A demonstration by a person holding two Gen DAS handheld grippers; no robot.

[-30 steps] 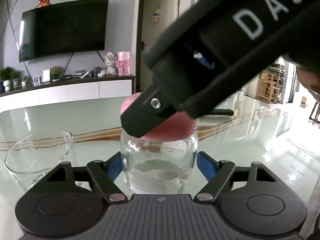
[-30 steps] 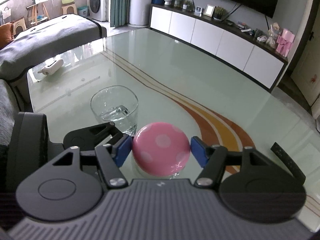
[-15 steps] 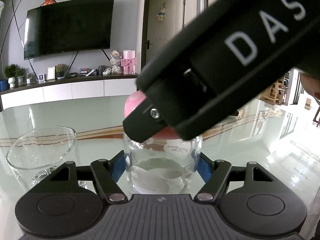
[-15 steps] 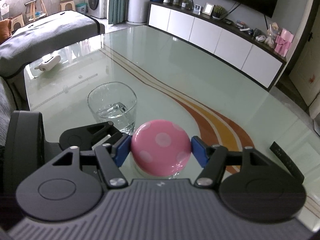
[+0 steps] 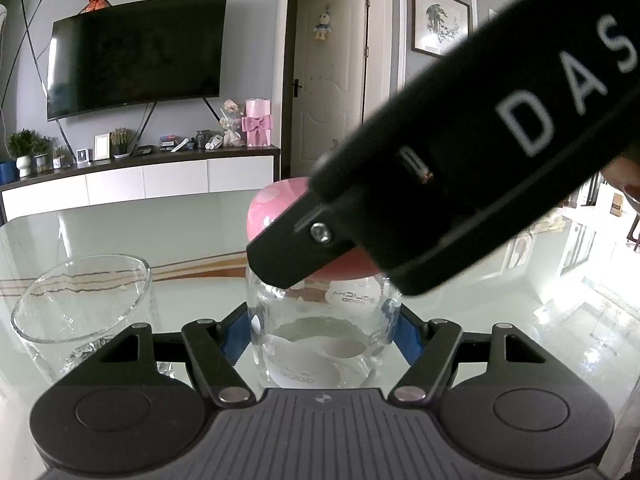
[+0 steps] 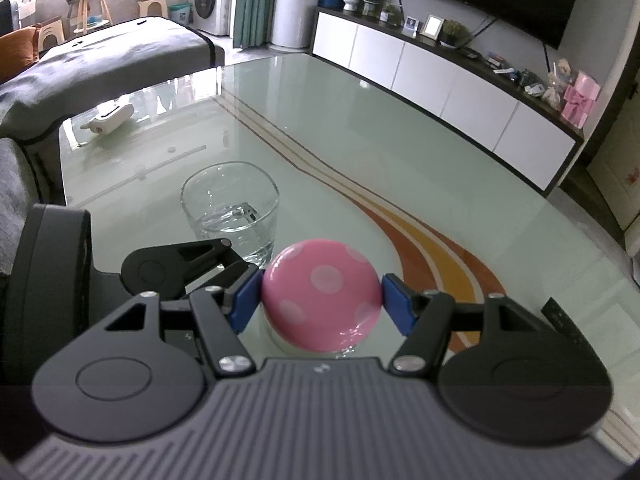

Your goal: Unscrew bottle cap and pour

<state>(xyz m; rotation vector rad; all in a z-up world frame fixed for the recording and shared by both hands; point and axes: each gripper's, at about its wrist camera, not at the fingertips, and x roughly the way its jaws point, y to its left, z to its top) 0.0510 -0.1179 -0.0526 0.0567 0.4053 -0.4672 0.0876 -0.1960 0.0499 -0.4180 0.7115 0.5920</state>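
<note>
Currently, entries for this moment:
Left gripper (image 5: pixel 322 330): jaws closed onto the glass body of the bottle (image 5: pixel 320 340); blue pads (image 5: pixel 234 338) press its left and right walls low down.
Right gripper (image 6: pixel 322 300): jaws closed onto the pink cap (image 6: pixel 322 302), one blue pad on each side of the dome; in the left wrist view its black body crosses from upper right and covers much of the cap.
Bottle: clear, upright on the glass table (image 6: pixel 360 128), near edge, a little water in the bottom; white printed label on the wall.
Pink cap: white-dotted dome, seated on the bottle's neck; whether it is loosened cannot be told.
Drinking glass (image 6: pixel 230 210): upright, just left of the bottle and slightly farther, apart from it; some water inside.
Table: pale green top with orange and yellow curved stripes running to the right.
Far side: white low cabinet (image 6: pixel 440 76) under a wall-mounted TV (image 5: pixel 136 50).
</note>
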